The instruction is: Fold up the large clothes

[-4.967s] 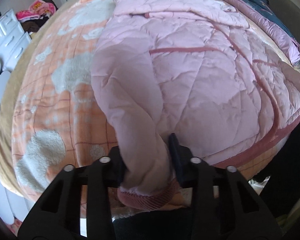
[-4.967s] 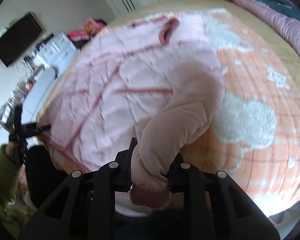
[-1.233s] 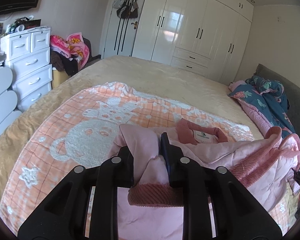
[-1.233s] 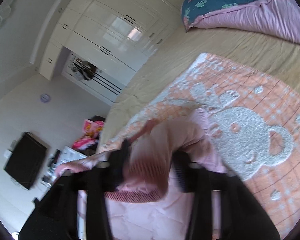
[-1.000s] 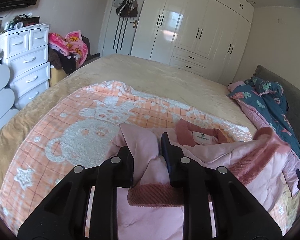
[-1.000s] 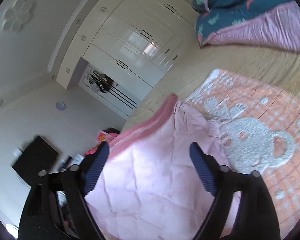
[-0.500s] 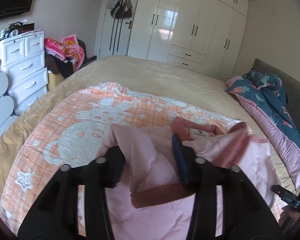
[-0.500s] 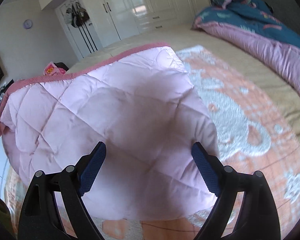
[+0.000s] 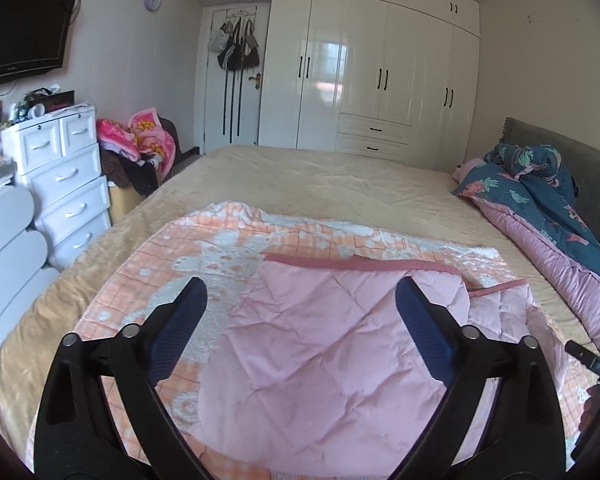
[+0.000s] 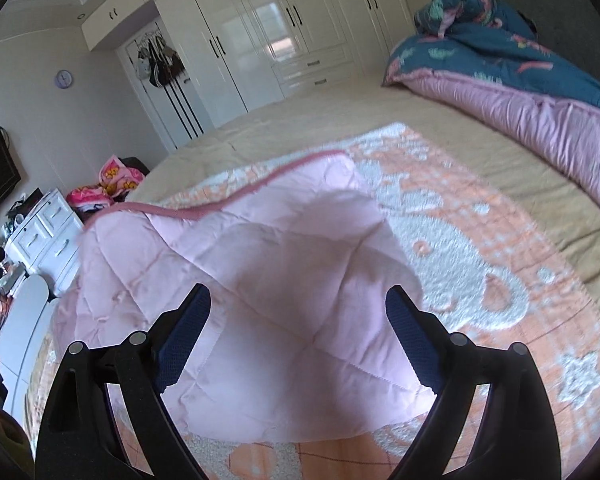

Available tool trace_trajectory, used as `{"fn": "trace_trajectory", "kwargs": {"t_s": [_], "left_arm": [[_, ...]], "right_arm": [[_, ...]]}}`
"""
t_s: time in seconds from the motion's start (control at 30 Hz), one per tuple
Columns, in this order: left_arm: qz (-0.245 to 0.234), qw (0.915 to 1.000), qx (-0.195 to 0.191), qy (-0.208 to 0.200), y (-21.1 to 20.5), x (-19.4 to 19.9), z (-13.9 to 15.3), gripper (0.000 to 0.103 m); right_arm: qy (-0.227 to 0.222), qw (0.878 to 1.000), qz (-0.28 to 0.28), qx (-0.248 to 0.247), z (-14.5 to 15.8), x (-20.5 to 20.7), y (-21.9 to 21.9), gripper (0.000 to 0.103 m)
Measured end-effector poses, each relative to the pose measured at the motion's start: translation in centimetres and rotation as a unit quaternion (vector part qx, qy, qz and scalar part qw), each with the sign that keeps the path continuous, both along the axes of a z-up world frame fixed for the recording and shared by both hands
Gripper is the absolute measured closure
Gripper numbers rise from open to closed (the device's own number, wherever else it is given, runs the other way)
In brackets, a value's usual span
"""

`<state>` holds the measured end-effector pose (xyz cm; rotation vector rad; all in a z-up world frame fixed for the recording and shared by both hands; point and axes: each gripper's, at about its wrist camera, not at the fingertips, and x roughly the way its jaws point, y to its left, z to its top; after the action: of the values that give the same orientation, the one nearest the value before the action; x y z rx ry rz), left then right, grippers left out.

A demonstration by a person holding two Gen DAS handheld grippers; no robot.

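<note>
Quilted pink jacket [image 9: 320,352] on the orange blanket [image 9: 220,248], soft and puffy, best gripped at its ribbed hem; left gripper [image 9: 300,312] opening, right gripper [image 10: 298,316] spread, both empty.

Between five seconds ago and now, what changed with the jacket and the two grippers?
Both grippers let go of the sleeve cuffs they had pinched. The jacket, then spread open with its front up, now lies folded over on the blanket, plain quilted side up. The right gripper released first; the left gripper is opening now, nothing pressed by its fingers. The blanket and the quilt stayed put.
</note>
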<state>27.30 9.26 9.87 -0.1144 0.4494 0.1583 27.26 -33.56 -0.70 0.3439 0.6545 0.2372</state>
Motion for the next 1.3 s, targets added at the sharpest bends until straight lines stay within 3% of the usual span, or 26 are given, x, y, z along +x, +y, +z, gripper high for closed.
{"fn": "trace_trajectory", "kwargs": {"t_s": [0.43,0.73,0.93,1.3], "left_arm": [[0.002,0.9987,0.0,0.051,0.8,-2.2,-3.2,0.009],[0.02,0.9933,-0.034,0.109,3.8,-3.3,-8.0,0.009],[0.028,0.9872,-0.056,0.146,5.7,-1.8,-11.4,0.009],[-0.011,0.9786,-0.1,0.179,7.1,1.1,-14.8,0.009]], "right_arm": [[-0.058,0.996,-0.019,-0.067,3.2,-3.2,-1.1,0.008],[-0.028,0.996,-0.015,-0.079,1.3,-3.5,-1.4,0.007],[0.013,0.996,-0.01,-0.091,-1.2,-1.5,-1.5,0.007],[0.068,0.994,0.018,-0.081,-4.8,2.8,-1.7,0.007]]}}
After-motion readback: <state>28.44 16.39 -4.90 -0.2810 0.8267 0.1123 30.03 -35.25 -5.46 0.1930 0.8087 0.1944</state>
